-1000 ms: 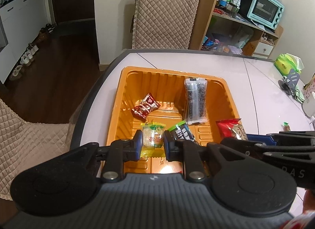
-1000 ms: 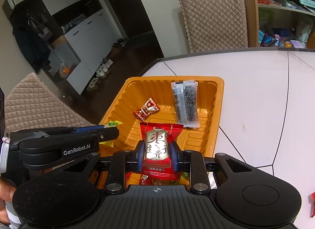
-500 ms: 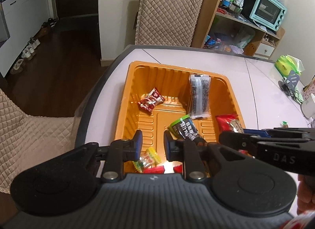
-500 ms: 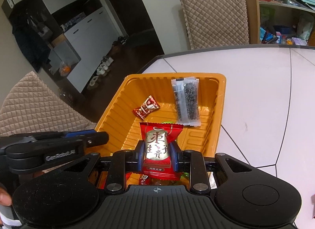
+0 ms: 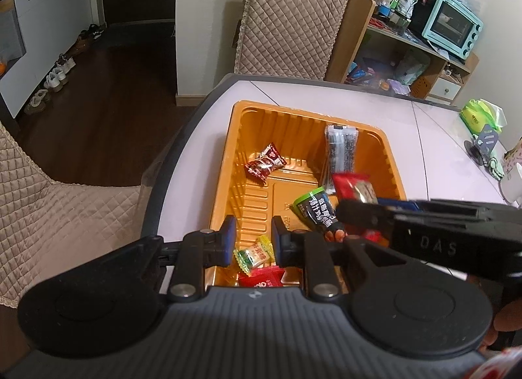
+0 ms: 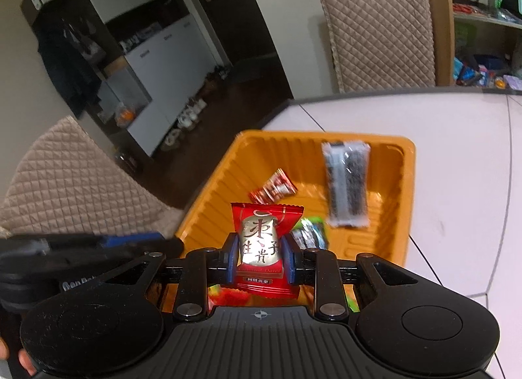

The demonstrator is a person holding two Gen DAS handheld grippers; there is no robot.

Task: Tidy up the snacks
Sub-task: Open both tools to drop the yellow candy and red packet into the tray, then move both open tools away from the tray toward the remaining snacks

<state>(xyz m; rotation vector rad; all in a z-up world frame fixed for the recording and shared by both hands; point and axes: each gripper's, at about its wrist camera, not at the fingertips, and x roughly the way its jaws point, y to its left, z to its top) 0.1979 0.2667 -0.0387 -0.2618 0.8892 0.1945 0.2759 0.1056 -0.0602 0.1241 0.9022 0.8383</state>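
Observation:
An orange tray on the white table holds several snacks: a dark red candy, a long black-and-clear pack, a green-and-black pack, a small green-yellow candy and a red pack. My left gripper is open and empty above the tray's near end, with the green-yellow candy lying below its jaws. My right gripper is shut on a red date snack pack and holds it over the tray. That pack also shows in the left wrist view.
A quilted chair stands behind the table, another at the left. A shelf with a mint toaster oven is at the back right. A green bag and a white cup sit on the table's right side.
My left gripper let go of the green-yellow candy, which now lies in the tray, and drew back. My right gripper carried the red pack farther over the tray.

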